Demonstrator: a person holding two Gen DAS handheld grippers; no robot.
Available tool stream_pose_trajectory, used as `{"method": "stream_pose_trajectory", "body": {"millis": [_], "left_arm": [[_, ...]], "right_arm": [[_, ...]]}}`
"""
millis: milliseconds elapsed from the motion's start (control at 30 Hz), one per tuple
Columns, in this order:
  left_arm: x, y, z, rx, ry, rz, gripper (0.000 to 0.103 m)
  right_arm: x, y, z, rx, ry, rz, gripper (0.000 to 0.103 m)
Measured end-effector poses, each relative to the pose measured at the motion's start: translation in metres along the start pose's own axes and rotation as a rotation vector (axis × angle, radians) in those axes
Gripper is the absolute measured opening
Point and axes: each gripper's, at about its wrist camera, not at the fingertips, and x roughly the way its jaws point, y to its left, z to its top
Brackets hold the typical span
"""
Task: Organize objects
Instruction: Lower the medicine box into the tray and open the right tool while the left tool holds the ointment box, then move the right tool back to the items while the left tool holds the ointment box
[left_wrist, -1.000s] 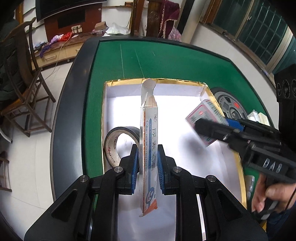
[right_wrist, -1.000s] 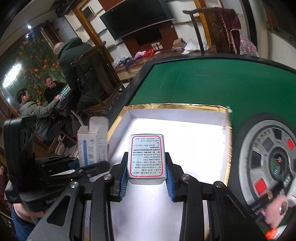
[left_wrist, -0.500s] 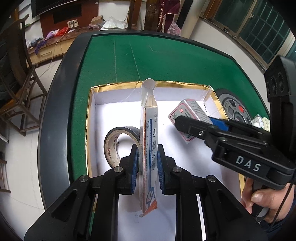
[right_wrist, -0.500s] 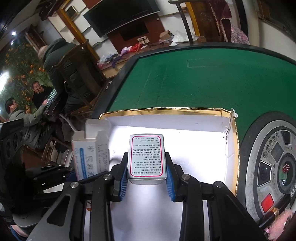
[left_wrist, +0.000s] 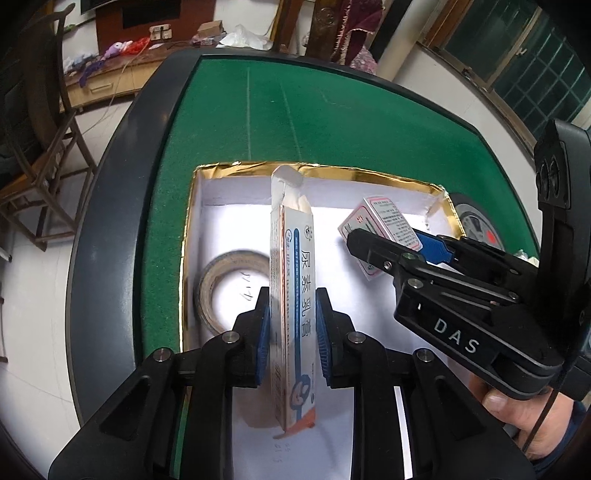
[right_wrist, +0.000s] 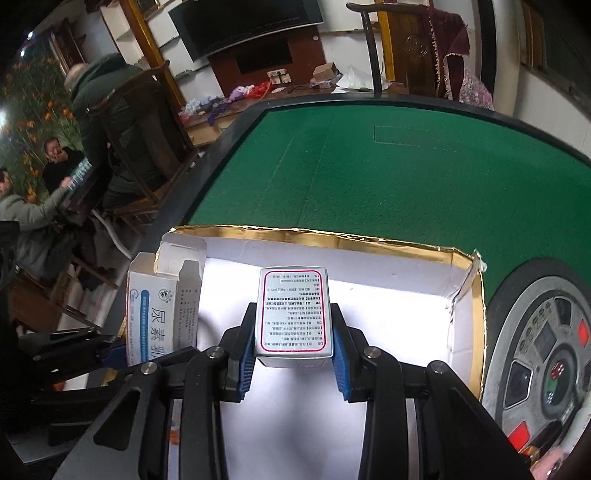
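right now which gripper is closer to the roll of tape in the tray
Left. The left gripper holds the long carton right beside the tape roll; the right gripper is farther off across the tray, holding a small box.

Left of the left fingers (left_wrist: 263, 332), a grey-brown roll of tape (left_wrist: 229, 288) lies flat on the white floor of the shallow gold-rimmed cardboard tray (left_wrist: 332, 173), blocking that corner. To their right the black right gripper (left_wrist: 384, 240) reaches in, closing that side. Ahead of the right fingers (right_wrist: 340, 354), the tray floor lies bare up to its far wall. Beyond the rim, the green felt worktop (right_wrist: 388, 177) stretches open; a round grey control panel (right_wrist: 546, 362) sits right of them.
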Motion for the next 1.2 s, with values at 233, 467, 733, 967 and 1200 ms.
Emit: {"method": "stream_pose_trajectory", "body": {"millis": [233, 467, 733, 967, 1200], "left_arm": [[0.007, 0.010, 0.002, -0.043, 0.003, -0.028, 0.026], [0.002, 0.006, 0.006, -0.029, -0.028, 0.013, 0.025], [-0.009, 0.001, 0.004, -0.029, -0.069, 0.018, 0.018], [0.000, -0.013, -0.004, 0.007, -0.047, 0.040, 0.018], [-0.022, -0.022, -0.025, 0.015, -0.107, -0.023, 0.016]], "right_arm": [[0.003, 0.004, 0.001, -0.083, -0.019, -0.109, 0.053], [-0.019, -0.004, 0.000, -0.042, -0.067, -0.055, 0.053], [-0.043, -0.027, -0.010, 0.065, -0.103, 0.027, 0.053], [-0.074, -0.040, -0.034, 0.106, -0.133, 0.100, 0.053], [-0.132, -0.059, -0.081, 0.089, -0.214, 0.162, 0.053]]}}
